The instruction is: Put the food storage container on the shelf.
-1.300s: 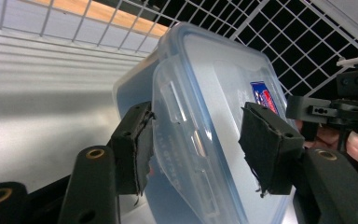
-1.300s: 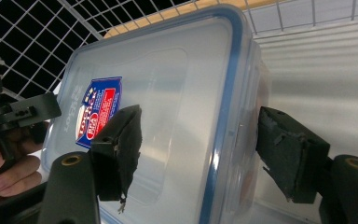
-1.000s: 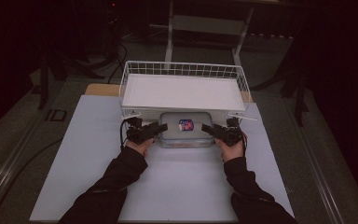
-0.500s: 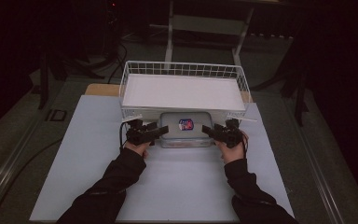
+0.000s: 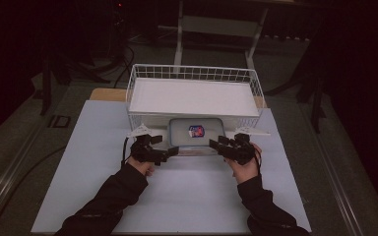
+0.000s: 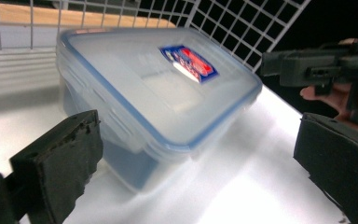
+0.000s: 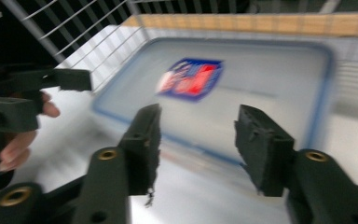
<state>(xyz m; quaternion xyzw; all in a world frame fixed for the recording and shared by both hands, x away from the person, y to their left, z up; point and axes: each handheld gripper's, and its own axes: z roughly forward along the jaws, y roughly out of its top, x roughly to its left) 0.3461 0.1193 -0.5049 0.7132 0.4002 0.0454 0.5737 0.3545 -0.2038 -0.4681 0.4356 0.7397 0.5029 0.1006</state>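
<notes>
A clear plastic box (image 5: pixel 196 133) with a blue-rimmed lid and a red and blue sticker rests on the white table, just in front of the wire basket (image 5: pixel 192 73). My left gripper (image 5: pixel 171 152) is at its left near corner. Its jaws have just been opening and now stand wide, touching nothing. In the left gripper view the box (image 6: pixel 158 84) lies ahead of that gripper (image 6: pixel 196 135). My right gripper (image 5: pixel 215 145) is at the box's right near corner. Its jaws have just been closing, with nothing between them, and the box (image 7: pixel 242 79) lies beyond the gripper (image 7: pixel 196 126).
The white wire basket holds a flat white board and stands right behind the box. A wooden edge (image 6: pixel 51 16) shows through its mesh. The white table sheet (image 5: pixel 187 196) stretches toward the person. Dark floor and metal stands surround the table.
Both hands have drawn back a little from the box's ends toward the person. The left jaws have spread wider and the right jaws have narrowed. The box stays in place.
</notes>
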